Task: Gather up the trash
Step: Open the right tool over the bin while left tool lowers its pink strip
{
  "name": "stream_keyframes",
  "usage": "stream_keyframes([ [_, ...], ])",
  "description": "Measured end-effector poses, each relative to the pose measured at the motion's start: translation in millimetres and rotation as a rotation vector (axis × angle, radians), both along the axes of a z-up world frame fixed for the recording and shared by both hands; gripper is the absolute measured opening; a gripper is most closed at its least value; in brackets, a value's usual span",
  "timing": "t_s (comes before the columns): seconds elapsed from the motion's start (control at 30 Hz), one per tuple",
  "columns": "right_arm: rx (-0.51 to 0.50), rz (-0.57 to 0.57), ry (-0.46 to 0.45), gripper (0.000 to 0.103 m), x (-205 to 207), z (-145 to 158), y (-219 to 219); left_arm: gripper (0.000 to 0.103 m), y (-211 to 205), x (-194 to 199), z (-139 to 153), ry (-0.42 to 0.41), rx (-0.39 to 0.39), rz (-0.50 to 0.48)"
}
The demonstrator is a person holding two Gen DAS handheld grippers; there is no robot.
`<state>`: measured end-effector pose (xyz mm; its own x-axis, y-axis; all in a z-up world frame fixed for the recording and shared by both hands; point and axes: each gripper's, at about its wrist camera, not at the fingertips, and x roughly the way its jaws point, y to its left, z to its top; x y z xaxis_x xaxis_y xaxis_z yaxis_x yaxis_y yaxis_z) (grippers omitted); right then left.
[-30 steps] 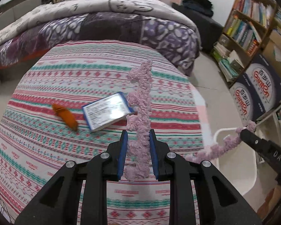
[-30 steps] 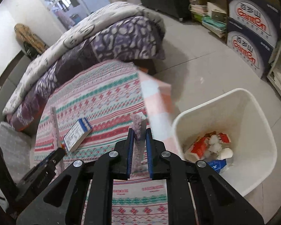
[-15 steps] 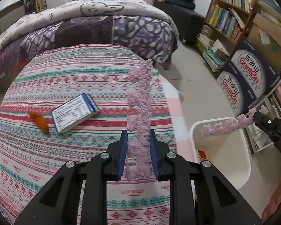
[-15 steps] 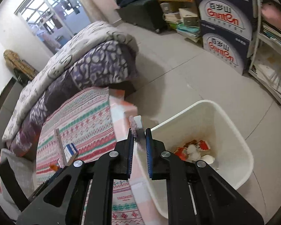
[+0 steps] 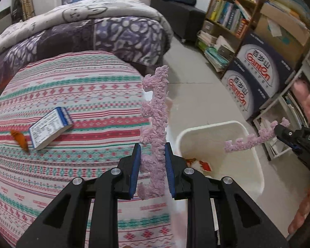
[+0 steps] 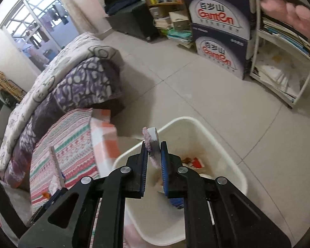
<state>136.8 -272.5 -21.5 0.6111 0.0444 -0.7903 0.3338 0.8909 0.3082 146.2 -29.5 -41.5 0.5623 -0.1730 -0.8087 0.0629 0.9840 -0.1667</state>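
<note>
The left gripper [image 5: 152, 171] clamped a fuzzy pink strip [image 5: 156, 128]; the right gripper [image 6: 153, 165] pinched another strip [image 6: 152, 144] over the white bin [image 6: 227, 144] (trash inside) — bed [image 5: 72, 103] alongside, holding a small box [image 5: 49, 130] and orange scrap [image 5: 19, 137].

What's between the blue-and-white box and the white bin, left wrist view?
Left wrist view: striped bedspread, then the pink fuzzy strip held upright in the left gripper, between the box and the bin.
</note>
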Motion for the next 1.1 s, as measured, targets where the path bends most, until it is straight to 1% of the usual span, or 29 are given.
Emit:
stream_keyframes([
  [0.1, -0.014, -0.013, 0.023, 0.013, -0.4, -3.5, -11.1, 0.024, -15.7, -1.2, -0.4, -0.004, -0.005, -0.038],
  [0.13, -0.019, -0.024, 0.029, 0.019, -1.0, -4.3, -13.9, 0.024, -23.0, -1.5, -1.0, -0.004, -0.005, -0.055],
  [0.17, -0.028, -0.042, 0.033, 0.034, -2.5, -5.0, -18.5, 0.024, -27.6, -1.8, -1.3, -0.004, -0.005, -0.065],
  [0.23, -0.054, -0.071, 0.028, 0.052, -5.4, -3.2, -23.4, 0.024, -39.6, -2.6, -2.0, -0.005, -0.007, -0.093],
  [0.3, -0.076, -0.086, 0.017, 0.056, -7.9, -0.6, -28.3, 0.024, -49.5, -2.8, -2.7, -0.005, -0.007, -0.115],
  [0.37, -0.086, -0.100, 0.009, 0.066, -10.7, 1.3, -33.4, 0.024, -61.5, -3.9, -3.9, -0.006, -0.005, -0.143],
  [0.43, -0.092, -0.122, 0.000, 0.070, -14.0, 3.0, -40.4, 0.024, -71.8, -5.2, -5.4, -0.006, -0.002, -0.164],
  [0.5, -0.092, -0.131, -0.005, 0.071, -16.0, 3.9, -46.2, 0.024, -83.8, -6.2, -7.5, -0.001, -0.001, -0.190],
  [0.57, -0.090, -0.147, -0.009, 0.075, -17.9, 4.6, -52.0, 0.025, -92.7, -7.1, -9.2, 0.002, 0.002, -0.212],
  [0.7, -0.078, -0.185, -0.017, 0.079, -22.1, 6.2, -66.4, 0.025, -111.1, -10.7, -13.9, 0.008, 0.010, -0.256],
  [0.8, -0.061, -0.217, -0.018, 0.080, -25.0, 6.0, -78.6, 0.026, -124.4, -13.0, -17.8, 0.015, 0.013, -0.292],
  [0.83, -0.057, -0.225, -0.016, 0.083, -25.8, 5.4, -81.4, 0.029, -128.4, -13.8, -19.5, 0.018, 0.015, -0.304],
  [0.87, -0.054, -0.235, -0.014, 0.085, -26.5, 4.8, -84.2, 0.038, -131.7, -14.4, -21.2, 0.022, 0.018, -0.312],
  [0.93, -0.048, -0.249, -0.015, 0.088, -27.8, 4.2, -85.9, 0.048, -135.9, -15.5, -24.2, 0.030, 0.016, -0.325],
  [1.0, -0.041, -0.261, -0.013, 0.091, -28.5, 3.5, -87.7, 0.053, -138.2, -16.5, -25.5, 0.033, 0.021, -0.326],
  [1.07, -0.037, -0.272, -0.013, 0.093, -29.2, 2.8, -88.3, 0.068, -138.3, -16.9, -25.5, 0.034, 0.030, -0.320],
  [1.1, -0.037, -0.275, -0.013, 0.094, -30.0, 3.2, -88.4, 0.071, -137.1, -17.2, -24.9, 0.031, 0.033, -0.312],
])
